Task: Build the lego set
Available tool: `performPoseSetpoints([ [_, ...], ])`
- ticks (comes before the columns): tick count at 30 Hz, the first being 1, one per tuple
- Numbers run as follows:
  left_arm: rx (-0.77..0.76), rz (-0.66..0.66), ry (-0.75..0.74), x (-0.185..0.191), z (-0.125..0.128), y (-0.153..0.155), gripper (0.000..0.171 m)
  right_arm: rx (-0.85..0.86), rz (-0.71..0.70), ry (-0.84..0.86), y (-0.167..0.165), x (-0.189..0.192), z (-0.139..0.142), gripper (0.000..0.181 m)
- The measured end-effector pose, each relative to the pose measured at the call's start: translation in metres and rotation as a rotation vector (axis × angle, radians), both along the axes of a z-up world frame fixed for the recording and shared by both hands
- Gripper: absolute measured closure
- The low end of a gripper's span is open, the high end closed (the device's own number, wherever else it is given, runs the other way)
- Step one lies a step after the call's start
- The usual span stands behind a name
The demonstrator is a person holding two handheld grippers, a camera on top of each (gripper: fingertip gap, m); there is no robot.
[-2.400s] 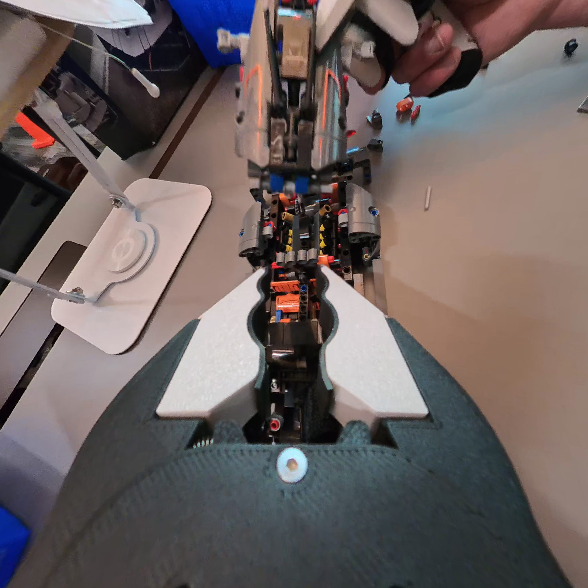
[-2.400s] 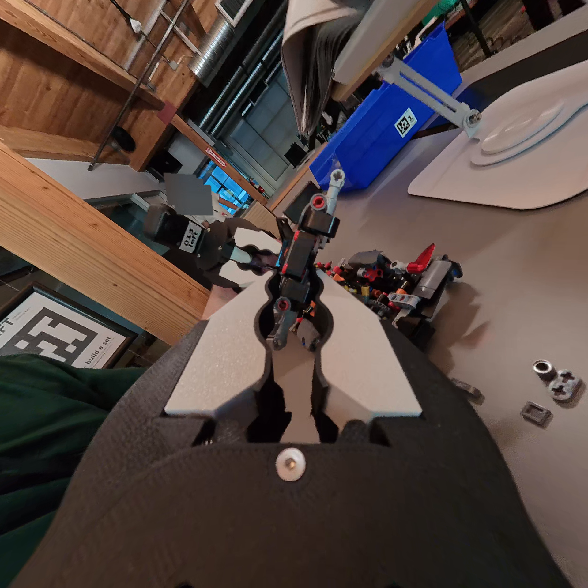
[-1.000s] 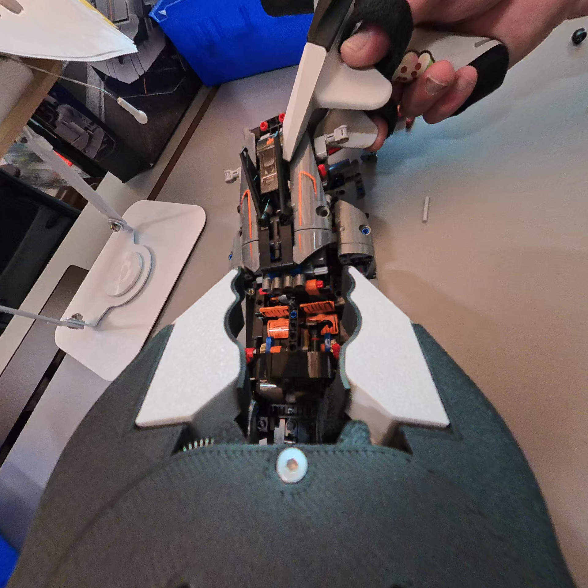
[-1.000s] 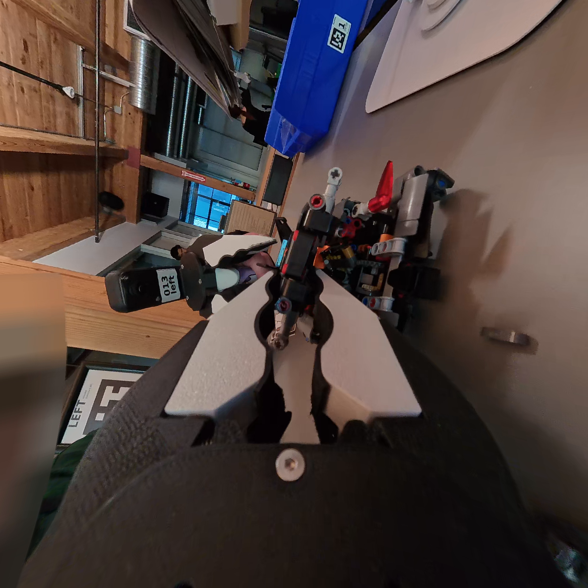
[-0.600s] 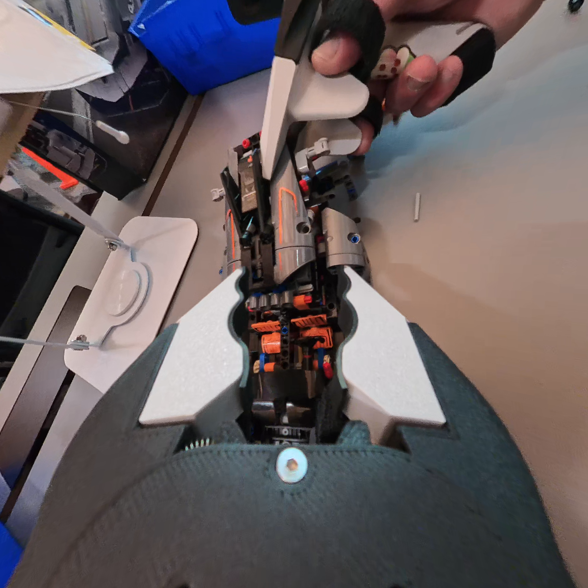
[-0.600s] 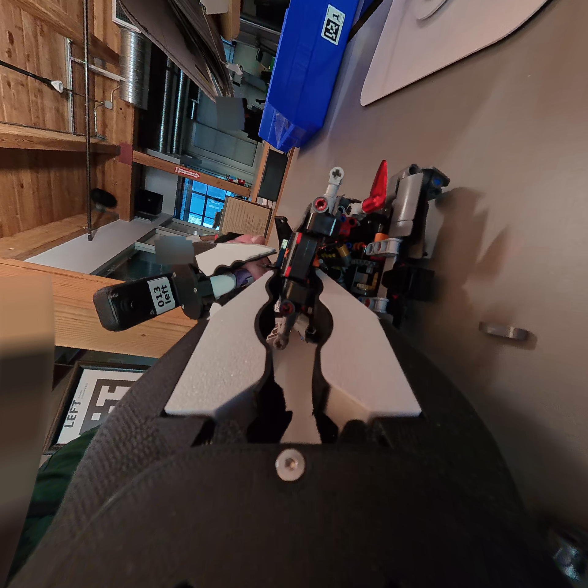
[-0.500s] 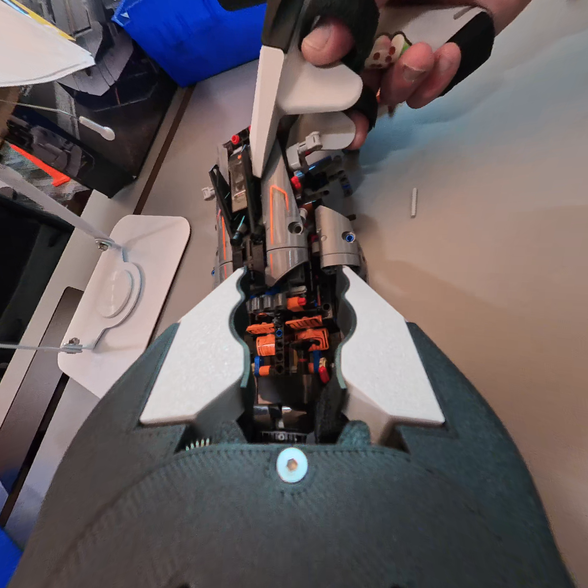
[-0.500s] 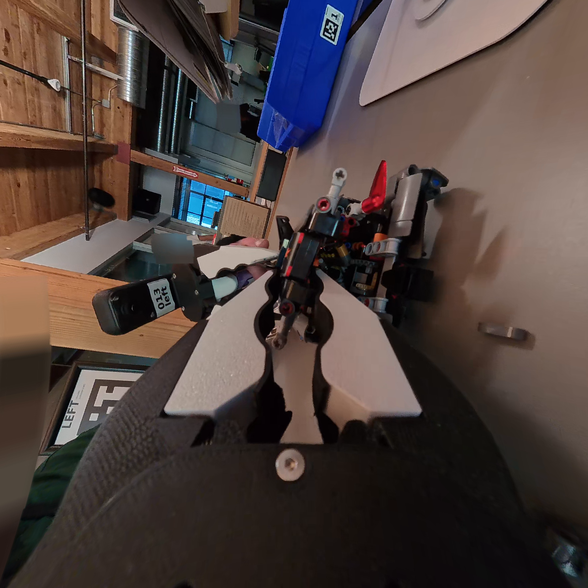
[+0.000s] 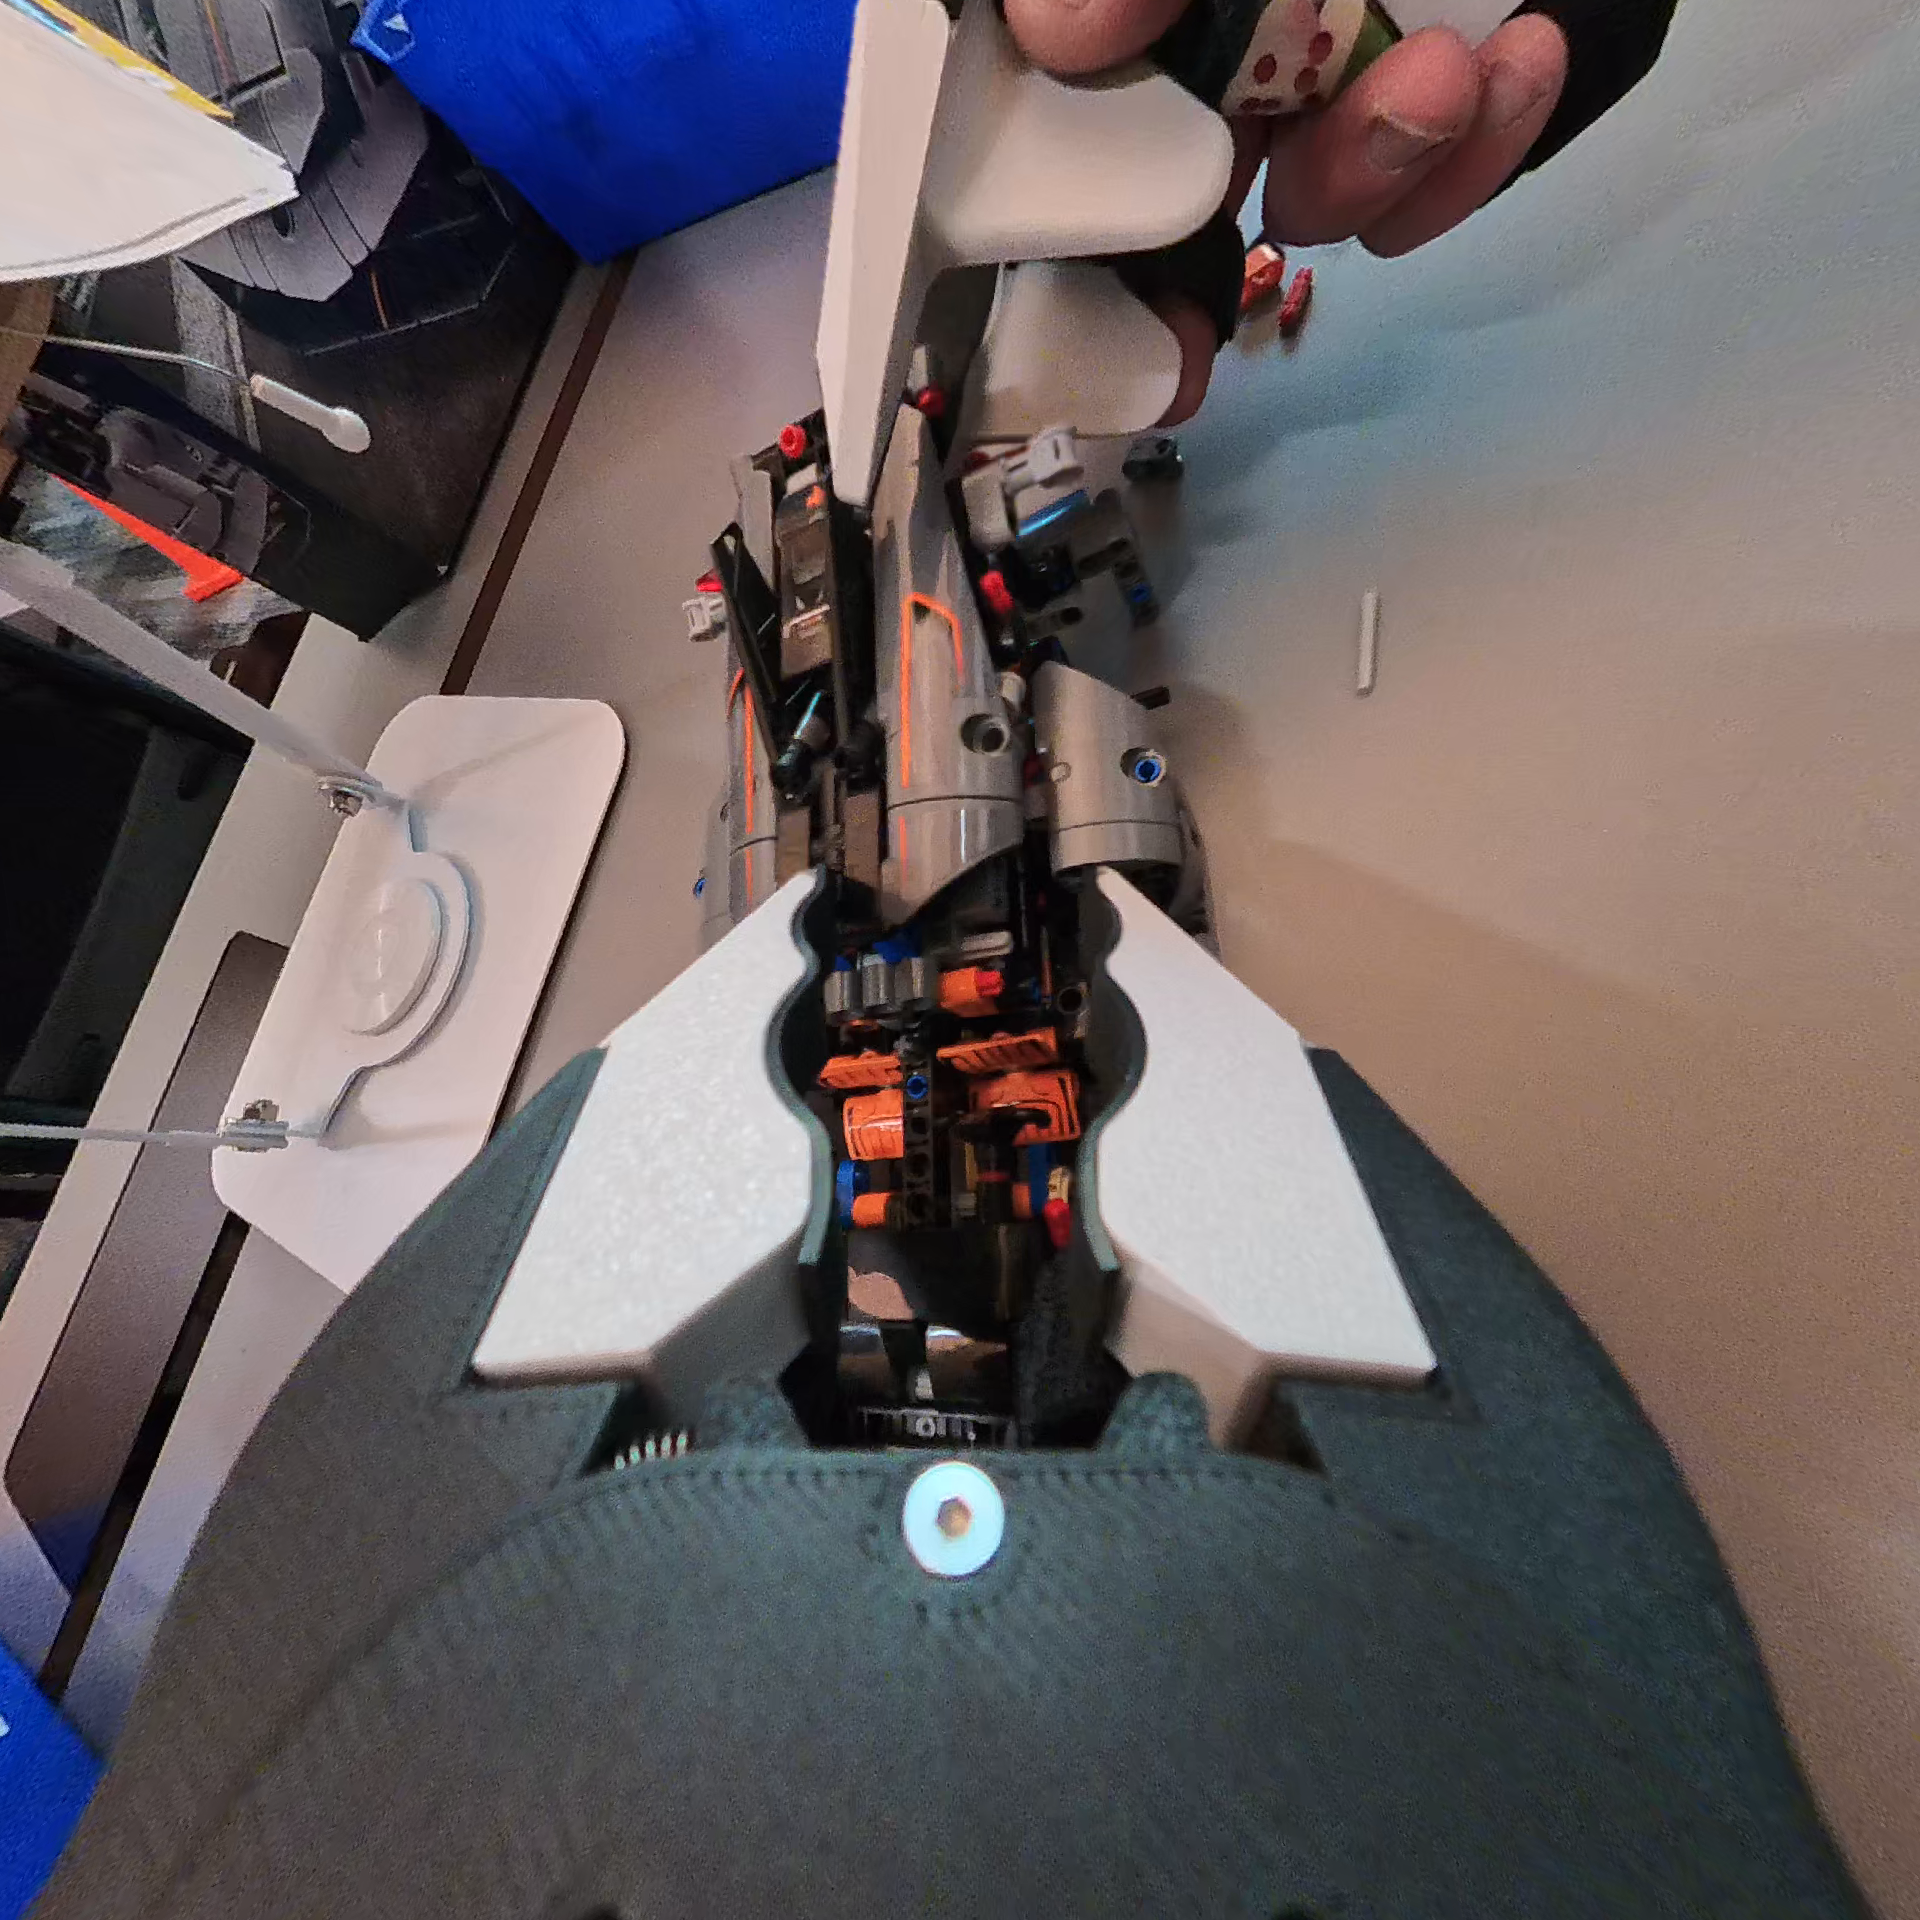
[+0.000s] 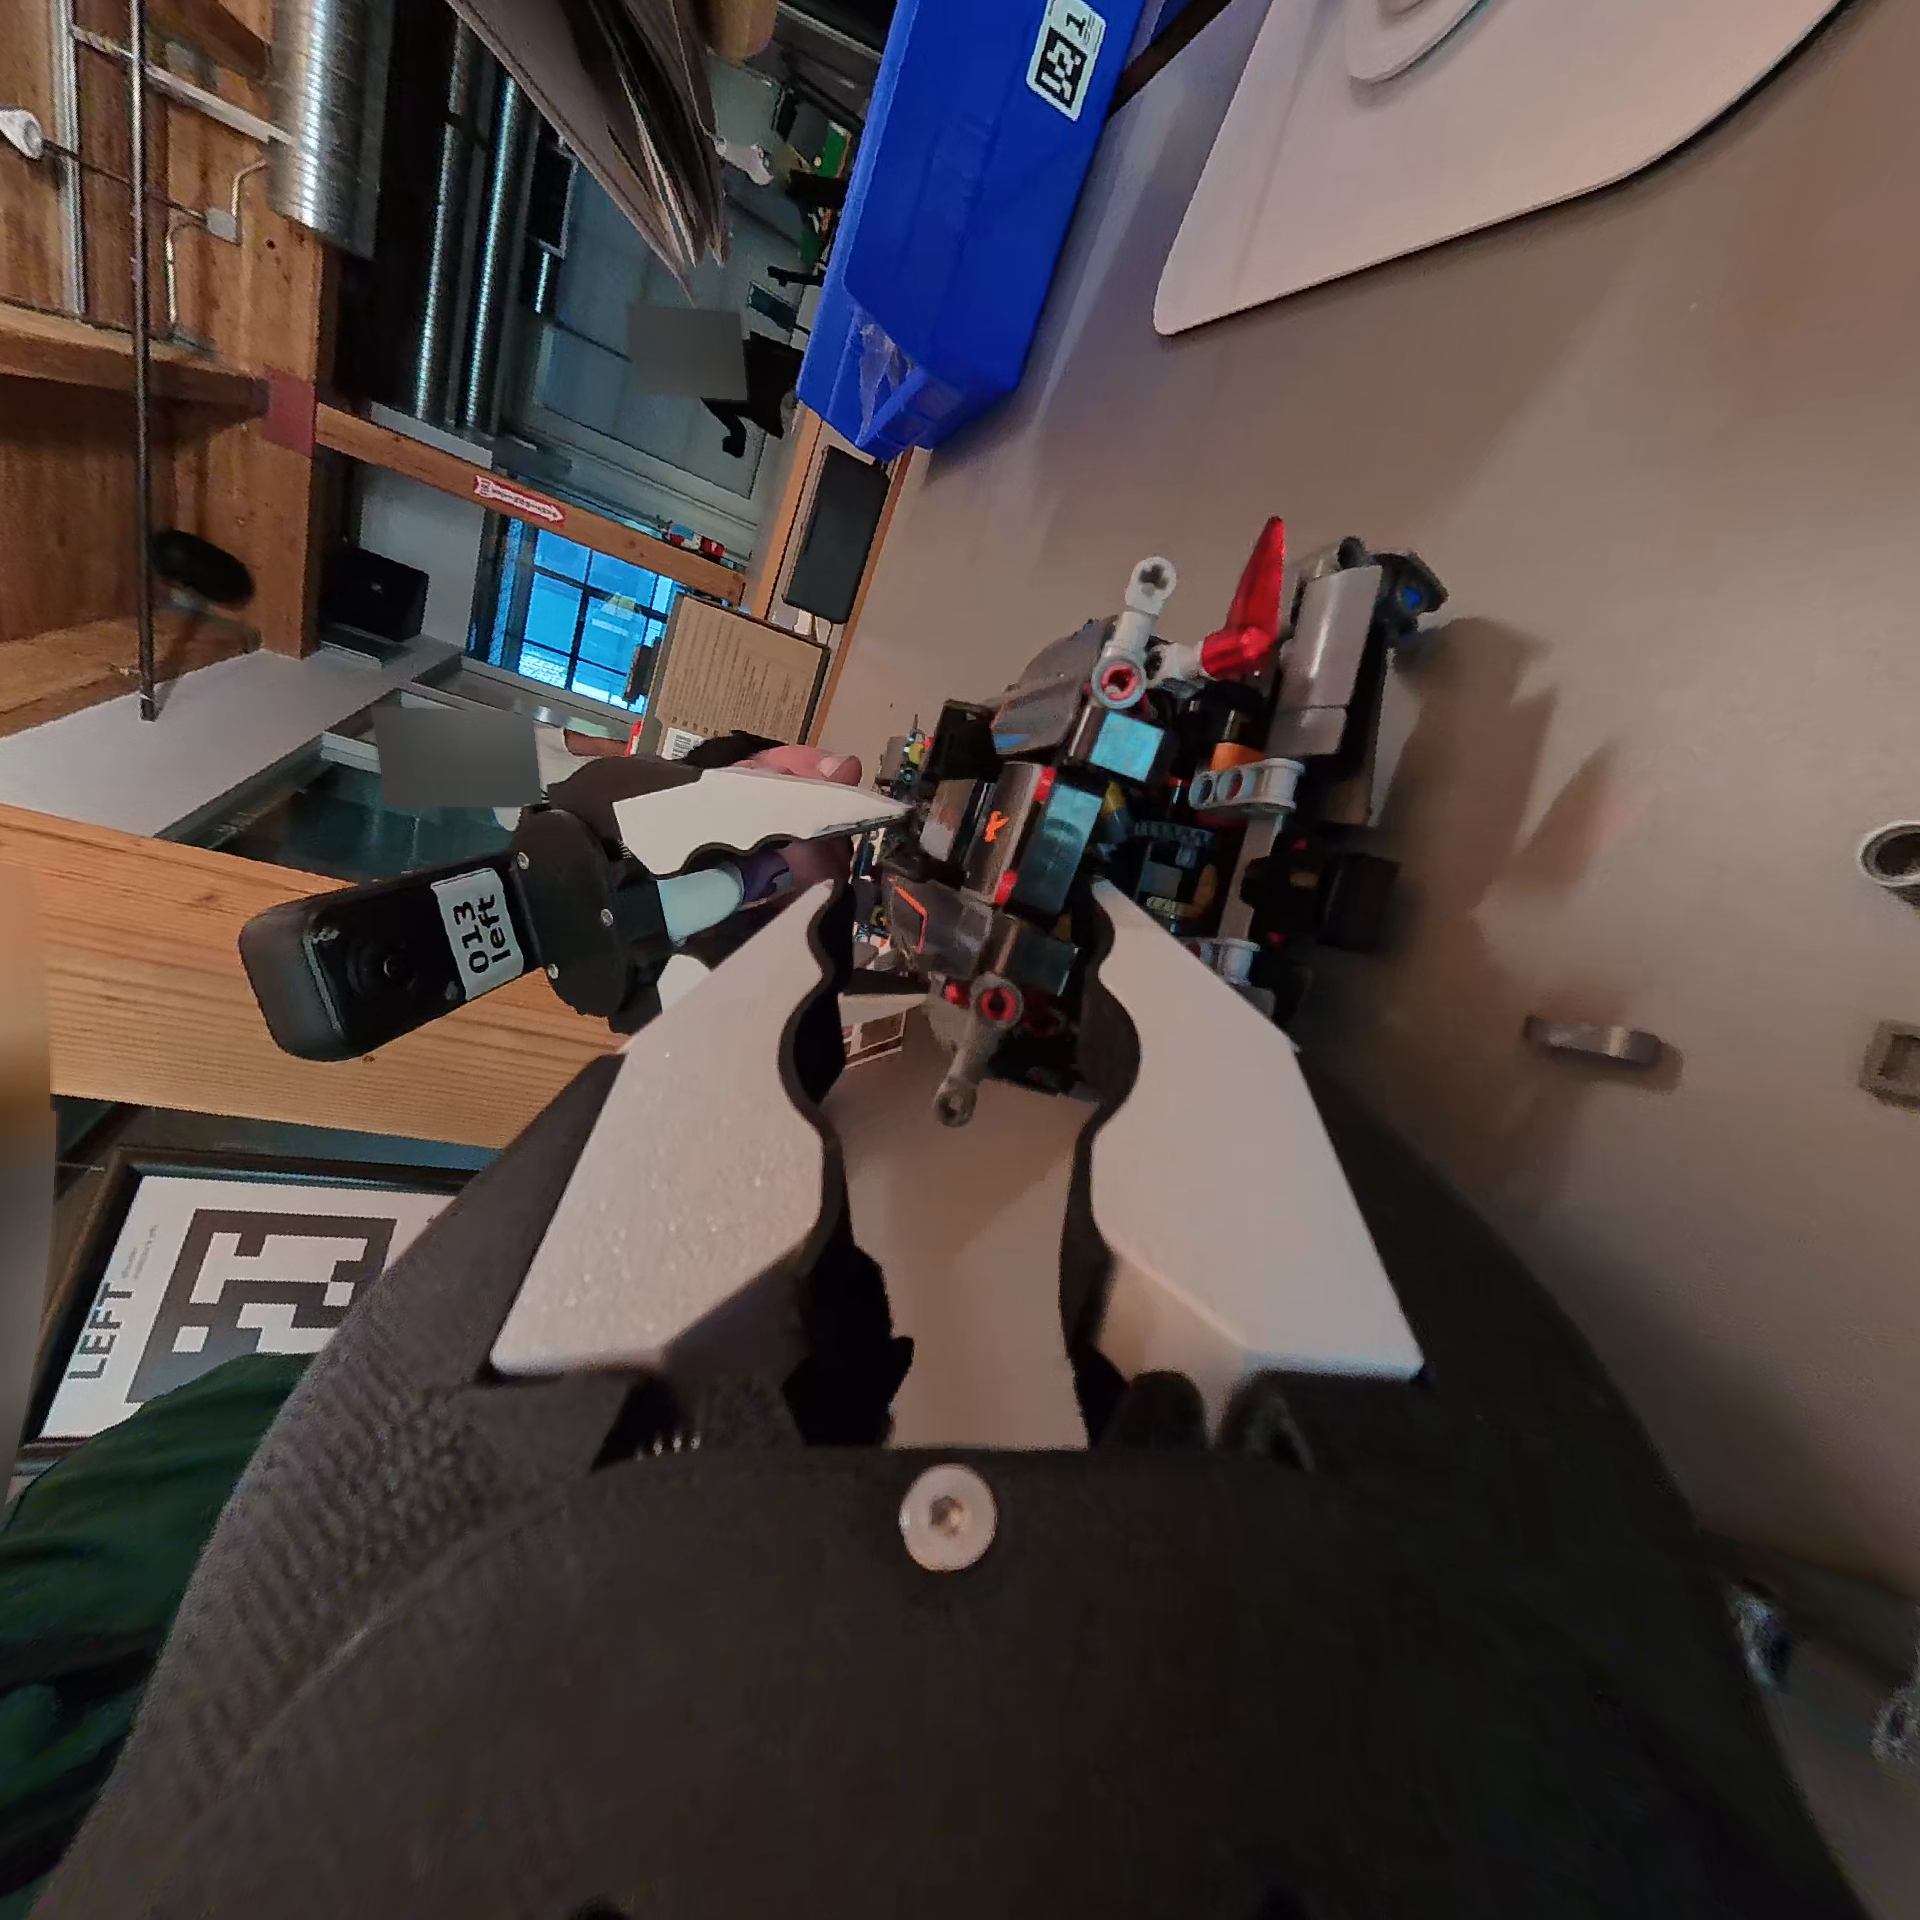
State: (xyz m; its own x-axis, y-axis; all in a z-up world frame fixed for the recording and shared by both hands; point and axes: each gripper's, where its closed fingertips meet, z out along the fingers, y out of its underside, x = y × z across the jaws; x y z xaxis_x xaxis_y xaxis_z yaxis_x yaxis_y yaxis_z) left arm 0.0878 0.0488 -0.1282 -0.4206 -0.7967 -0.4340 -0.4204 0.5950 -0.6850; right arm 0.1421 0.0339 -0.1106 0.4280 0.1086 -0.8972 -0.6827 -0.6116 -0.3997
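The lego model (image 9: 935, 748), grey panels with orange lines over black and orange parts, lies on the tan table. My left gripper (image 9: 951, 914) is shut on its near end, and the model fills the gap between the fingers. In the right wrist view the model (image 10: 1226, 790) stands ahead, with a black sub-assembly (image 10: 1039, 831) with red pins resting against it. My right gripper (image 10: 961, 914) is open, its fingers spread on either side of that sub-assembly. The right gripper also shows in the left wrist view (image 9: 935, 457), held by a gloved hand over the model's far end.
A white stand base (image 9: 416, 935) lies left of the model by the table edge. A blue bin (image 9: 644, 114) and a dark box (image 9: 260, 436) stand behind. Loose parts lie about: a grey rod (image 9: 1366, 639), red bits (image 9: 1273, 286), grey rings (image 10: 1891, 852). Some 7 centimetres of space lies between my two pairs of fingers.
My right gripper has opened and let go of the black sub-assembly, which now rests on the model. My left gripper took a wider hold on the model earlier and has kept it.
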Motion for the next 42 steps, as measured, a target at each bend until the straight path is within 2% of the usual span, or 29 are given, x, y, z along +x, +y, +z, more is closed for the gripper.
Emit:
performPoseSetpoints([
  [4,0.006,0.015,-0.014,0.002,0.002,0.002,0.136,-0.009,-0.002,-0.026,-0.001,0.002,-0.002,0.143],
  [14,0.009,0.031,-0.028,0.004,0.003,0.006,0.146,-0.061,0.024,-0.176,-0.004,0.01,-0.011,0.142],
  [26,-0.045,0.027,-0.026,0.006,0.004,0.007,0.148,-0.042,-0.031,-0.293,-0.006,0.032,-0.005,0.154],
  [31,-0.062,0.021,-0.024,0.006,0.004,0.008,0.148,-0.052,-0.001,-0.285,-0.005,0.029,-0.01,0.164],
  [42,-0.094,0.009,-0.012,0.006,0.003,0.007,0.147,-0.118,0.077,-0.303,-0.01,0.025,-0.017,0.163],
])
